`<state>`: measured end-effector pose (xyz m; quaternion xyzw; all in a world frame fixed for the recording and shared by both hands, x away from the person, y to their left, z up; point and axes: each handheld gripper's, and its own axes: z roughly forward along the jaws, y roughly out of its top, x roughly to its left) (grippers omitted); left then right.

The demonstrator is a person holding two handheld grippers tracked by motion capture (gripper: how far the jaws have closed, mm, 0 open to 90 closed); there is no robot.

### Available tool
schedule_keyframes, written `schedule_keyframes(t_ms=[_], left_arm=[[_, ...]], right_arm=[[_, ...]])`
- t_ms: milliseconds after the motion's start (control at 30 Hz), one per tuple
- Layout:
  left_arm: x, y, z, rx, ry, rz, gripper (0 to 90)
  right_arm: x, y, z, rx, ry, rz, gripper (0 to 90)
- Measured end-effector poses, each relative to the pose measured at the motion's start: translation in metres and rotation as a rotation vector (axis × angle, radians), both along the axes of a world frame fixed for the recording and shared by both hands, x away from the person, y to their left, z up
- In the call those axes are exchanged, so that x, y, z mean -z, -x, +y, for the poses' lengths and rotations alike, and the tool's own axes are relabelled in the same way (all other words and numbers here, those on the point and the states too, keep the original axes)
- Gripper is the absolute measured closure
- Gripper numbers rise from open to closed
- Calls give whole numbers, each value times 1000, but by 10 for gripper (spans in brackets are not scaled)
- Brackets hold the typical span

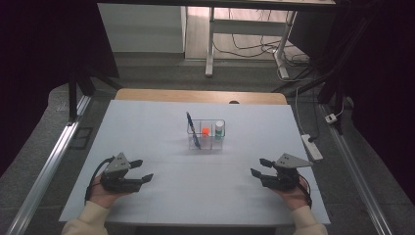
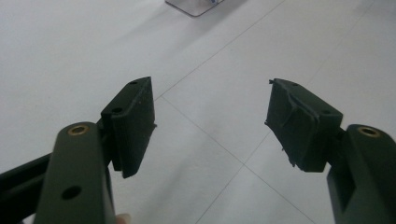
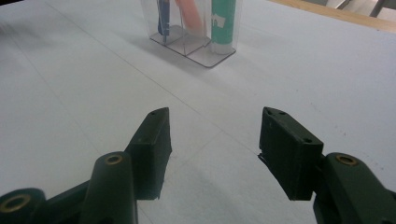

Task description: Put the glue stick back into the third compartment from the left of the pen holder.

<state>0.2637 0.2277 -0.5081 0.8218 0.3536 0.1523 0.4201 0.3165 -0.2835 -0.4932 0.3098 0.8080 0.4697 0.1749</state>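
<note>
A clear plastic organizer (image 1: 208,143) stands at the middle of the white table (image 1: 147,127). It holds a blue pen (image 1: 192,128) leaning left, an orange item (image 1: 206,130) and a green-and-white tube (image 1: 219,128). My left gripper (image 1: 145,169) rests near the front left, open, with nothing between its jaws. My right gripper (image 1: 257,166) sits near the front right, also open and empty. In the right gripper view the gripper (image 3: 215,140) points at the organizer (image 3: 205,56), with pen (image 3: 162,18), orange item (image 3: 191,16) and tube (image 3: 223,23). The left gripper (image 2: 212,116) faces bare table, with the organizer's corner (image 2: 194,5) far ahead.
A wooden strip (image 1: 200,96) borders the table's far edge. A white power strip (image 1: 311,147) and cables lie on the floor to the right. A metal rail (image 1: 49,166) runs along the left side. A desk frame (image 1: 210,49) stands beyond the table.
</note>
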Motion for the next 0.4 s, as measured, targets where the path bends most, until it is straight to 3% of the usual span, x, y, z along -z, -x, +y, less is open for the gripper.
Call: schedule_keyframes(t_ms=[400], left_arm=[[0, 0, 1, -1, -1, -2, 319]], right_arm=[[0, 0, -1, 4, 2, -1, 419]])
